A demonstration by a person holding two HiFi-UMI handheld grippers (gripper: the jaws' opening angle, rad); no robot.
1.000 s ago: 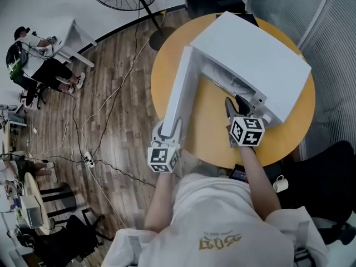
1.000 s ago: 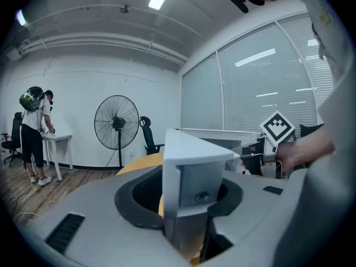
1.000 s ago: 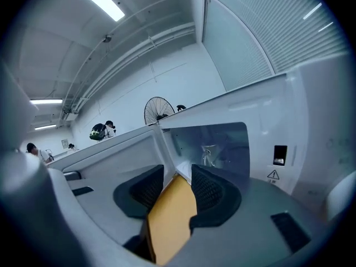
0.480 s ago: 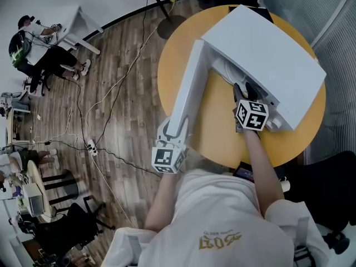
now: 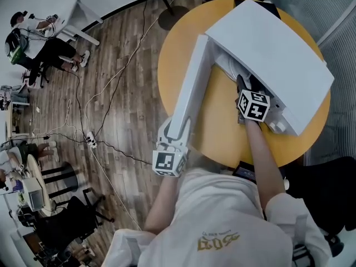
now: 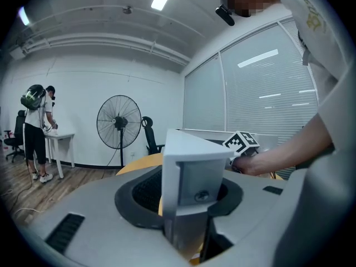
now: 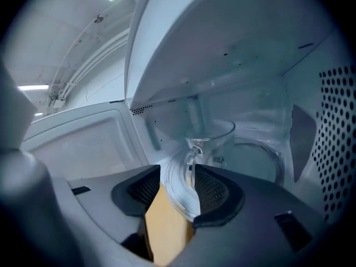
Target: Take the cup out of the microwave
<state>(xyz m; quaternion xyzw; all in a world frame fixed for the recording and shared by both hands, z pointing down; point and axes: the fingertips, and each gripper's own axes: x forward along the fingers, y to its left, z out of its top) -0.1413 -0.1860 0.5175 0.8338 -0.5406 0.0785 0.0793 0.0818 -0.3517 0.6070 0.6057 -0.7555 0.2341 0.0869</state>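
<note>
A white microwave (image 5: 272,43) stands on the round yellow table (image 5: 222,132), its door (image 5: 192,85) swung wide toward me. My left gripper (image 5: 173,131) is shut on the door's free edge (image 6: 192,166), the white panel clamped between its pads. My right gripper (image 5: 245,85) reaches into the oven's mouth. Its jaws have just been opening and stand wide (image 7: 177,177), gripping nothing. A clear glass cup (image 7: 208,135) with a handle sits on the glass turntable (image 7: 261,149) just ahead of them, the handle facing the gap.
Perforated cavity walls (image 7: 339,121) close in beside the right gripper. A standing fan (image 6: 118,122) is beyond the table. Cables and a power strip (image 5: 92,143) lie on the wood floor. A person (image 5: 33,38) is at a desk, far left.
My right gripper has moved forward and down, from in front of the microwave into its opening. The left gripper has stayed on the door edge.
</note>
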